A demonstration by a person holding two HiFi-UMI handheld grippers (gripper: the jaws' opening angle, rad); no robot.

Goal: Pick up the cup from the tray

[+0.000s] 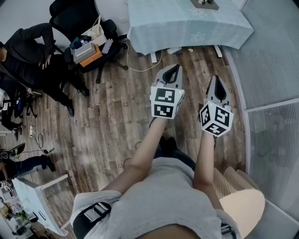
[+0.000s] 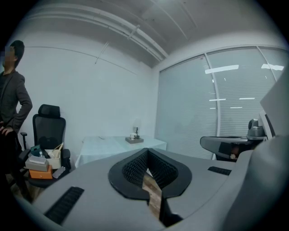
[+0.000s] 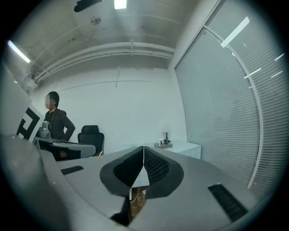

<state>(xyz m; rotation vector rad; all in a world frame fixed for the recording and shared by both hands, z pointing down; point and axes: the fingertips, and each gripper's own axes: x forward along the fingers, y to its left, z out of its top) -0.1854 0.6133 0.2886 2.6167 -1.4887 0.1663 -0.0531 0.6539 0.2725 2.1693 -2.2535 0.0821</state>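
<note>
A table under a pale blue cloth (image 1: 187, 25) stands ahead across the wooden floor. On it lies a small tray (image 1: 204, 4), also seen in the left gripper view as the tray (image 2: 135, 140) and in the right gripper view as the tray (image 3: 163, 145). A small white cup-like thing (image 2: 132, 136) stands on the tray beside a dark upright item; both are too small to make out further. My left gripper (image 1: 174, 69) and right gripper (image 1: 217, 80) are held side by side at waist height, pointing at the table and well short of it. Both are shut with nothing between the jaws.
A black office chair loaded with boxes (image 1: 88, 46) stands left of the table. A person in dark clothes (image 1: 28, 51) is at the far left. A glass wall with blinds (image 1: 275, 70) runs along the right. A white desk (image 1: 37, 196) sits at the lower left. Cables lie on the floor.
</note>
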